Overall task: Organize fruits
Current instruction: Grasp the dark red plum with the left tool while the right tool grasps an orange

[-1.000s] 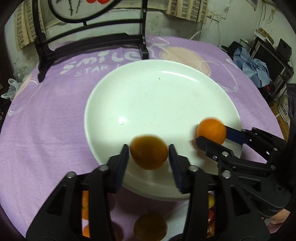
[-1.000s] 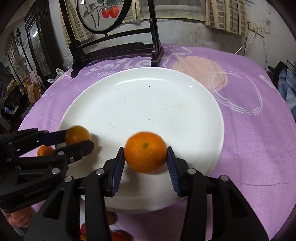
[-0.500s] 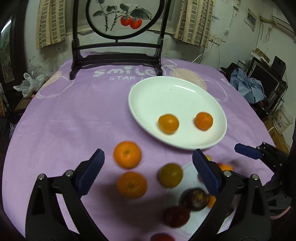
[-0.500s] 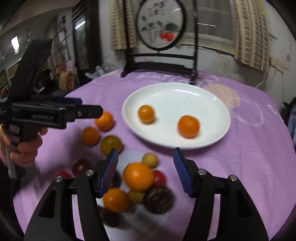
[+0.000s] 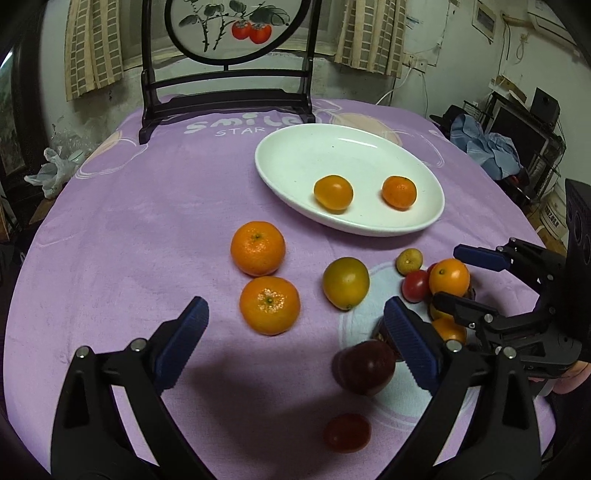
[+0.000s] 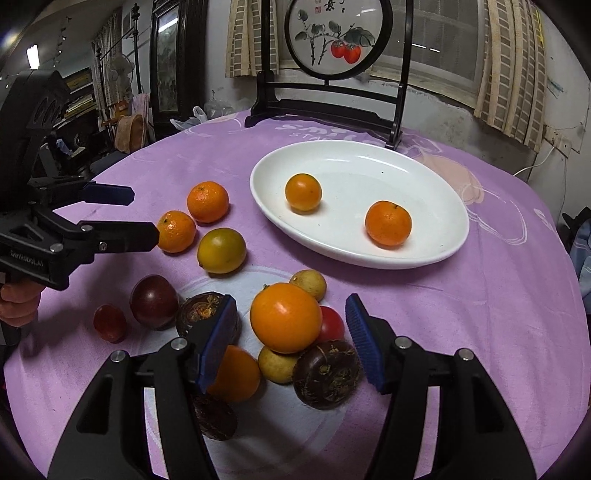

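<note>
Right wrist view: 2 oranges [image 6: 388, 223] on 1 plate [image 6: 448, 242]; both grippers' jaws wide.

Purple "smile" tablecloth [image 5: 129, 206] covered round table. Black-framed persimmon painting screen [image 6: 338, 35] stood at far edge. Striped curtains [image 5: 92, 44] hung behind; blue cloth [image 5: 487, 147] lay crumpled beyond table's right side.

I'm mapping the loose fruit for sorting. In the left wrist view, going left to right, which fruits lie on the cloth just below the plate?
Upper mandarin → yellow-green citrus → small yellowish fruit → cherry tomato → orange, with the right gripper around it.
</note>
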`<move>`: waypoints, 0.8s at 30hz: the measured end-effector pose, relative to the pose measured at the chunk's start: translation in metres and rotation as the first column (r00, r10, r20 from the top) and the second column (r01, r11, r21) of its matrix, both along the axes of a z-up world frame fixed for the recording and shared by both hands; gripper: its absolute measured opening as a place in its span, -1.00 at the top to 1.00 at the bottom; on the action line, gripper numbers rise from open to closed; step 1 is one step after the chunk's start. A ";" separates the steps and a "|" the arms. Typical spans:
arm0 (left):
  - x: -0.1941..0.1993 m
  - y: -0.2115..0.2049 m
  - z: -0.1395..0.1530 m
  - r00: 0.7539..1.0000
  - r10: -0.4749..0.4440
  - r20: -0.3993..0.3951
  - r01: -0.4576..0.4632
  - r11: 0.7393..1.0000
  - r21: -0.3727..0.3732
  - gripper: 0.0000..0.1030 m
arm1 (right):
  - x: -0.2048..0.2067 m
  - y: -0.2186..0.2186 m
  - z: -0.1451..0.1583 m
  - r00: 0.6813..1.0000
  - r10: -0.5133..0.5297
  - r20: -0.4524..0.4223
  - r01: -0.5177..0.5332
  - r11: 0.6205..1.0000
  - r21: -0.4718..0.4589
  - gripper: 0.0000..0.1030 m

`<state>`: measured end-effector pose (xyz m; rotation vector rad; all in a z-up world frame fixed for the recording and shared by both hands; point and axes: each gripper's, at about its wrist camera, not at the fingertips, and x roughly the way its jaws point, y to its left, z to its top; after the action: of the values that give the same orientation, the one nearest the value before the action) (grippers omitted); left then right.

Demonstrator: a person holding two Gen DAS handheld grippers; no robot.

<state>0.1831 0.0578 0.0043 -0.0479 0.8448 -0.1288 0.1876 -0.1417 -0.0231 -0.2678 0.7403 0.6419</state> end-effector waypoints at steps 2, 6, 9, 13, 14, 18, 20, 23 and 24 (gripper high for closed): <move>0.000 0.001 0.000 1.000 -0.005 -0.001 0.005 1.000 -0.001 -0.89 | -0.001 0.002 -0.002 1.000 0.002 0.003 -0.002 1.000 -0.012 -0.04; -0.001 0.001 0.001 1.000 -0.010 0.005 0.010 1.000 0.021 -0.89 | 0.000 0.004 -0.005 1.000 -0.003 -0.001 0.003 0.999 -0.045 0.24; -0.005 -0.003 0.001 0.998 -0.065 0.006 0.065 0.997 0.041 -0.89 | 0.002 -0.002 0.000 0.999 -0.008 -0.033 0.008 1.000 0.018 0.24; -0.021 -0.024 -0.003 0.967 -0.255 -0.008 0.255 0.966 0.047 -0.66 | 0.009 -0.013 0.004 0.997 -0.043 -0.070 0.049 0.995 0.087 0.24; -0.025 -0.031 -0.004 0.954 -0.299 -0.008 0.299 0.952 0.070 -0.60 | 0.010 -0.015 0.004 0.996 -0.051 -0.073 0.058 0.994 0.090 0.24; -0.032 -0.040 -0.011 0.923 -0.383 -0.033 0.385 0.919 0.081 -0.32 | 0.013 -0.018 0.004 0.993 -0.064 -0.100 0.074 0.992 0.106 0.24; -0.031 -0.042 -0.015 0.920 -0.390 -0.050 0.393 0.915 0.089 -0.23 | 0.011 -0.017 0.005 0.994 -0.059 -0.093 0.069 0.992 0.106 0.24; -0.027 -0.041 -0.022 0.920 -0.383 -0.079 0.389 0.918 0.084 -0.10 | 0.011 -0.016 0.005 0.994 -0.054 -0.092 0.064 0.992 0.110 0.24; -0.025 -0.041 -0.024 0.922 -0.378 -0.086 0.384 0.919 0.082 -0.08 | 0.010 -0.016 0.006 0.994 -0.053 -0.091 0.063 0.992 0.110 0.24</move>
<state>0.1579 0.0172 -0.0194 0.2081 0.9215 -0.4553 0.1978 -0.1578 -0.0174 -0.1139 0.7906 0.6413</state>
